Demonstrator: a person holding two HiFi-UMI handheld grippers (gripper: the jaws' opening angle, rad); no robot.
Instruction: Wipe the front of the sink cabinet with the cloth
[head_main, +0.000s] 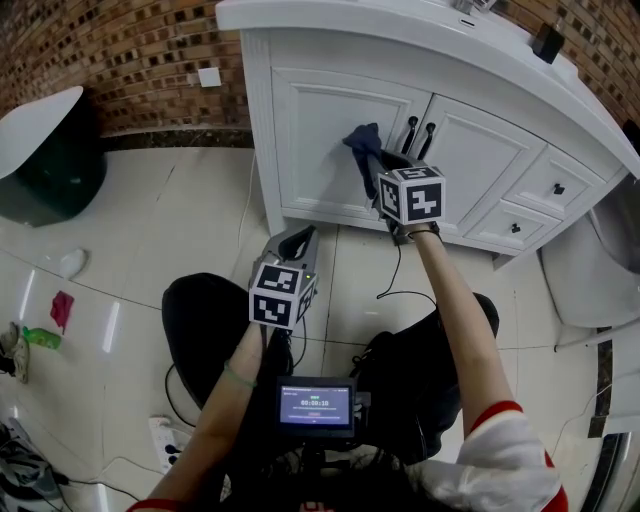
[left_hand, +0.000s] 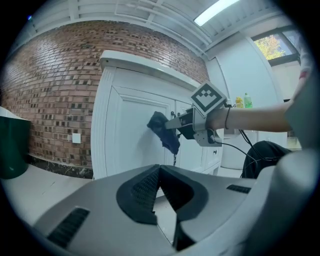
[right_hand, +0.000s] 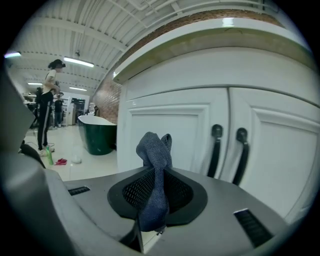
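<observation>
Brick-backed sink cabinet (head_main: 322, 140), right gripper (right_hand: 156, 195) clamping cloth (right_hand: 154, 152)

Glossy pale tiled floor (head_main: 130, 230). Along its far edge, against the brick wall (head_main: 120, 60), a white sink cabinet (head_main: 330, 150); toward the far left corner, a dark green tub (head_main: 60, 175). Near the left edge, a pink rag (head_main: 61, 308) and a green bottle (head_main: 42, 338). Mid-floor, a black cable (head_main: 405, 293).

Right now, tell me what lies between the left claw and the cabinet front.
Only bare floor tile, per the head view; the left claw sits short of the cabinet.
</observation>
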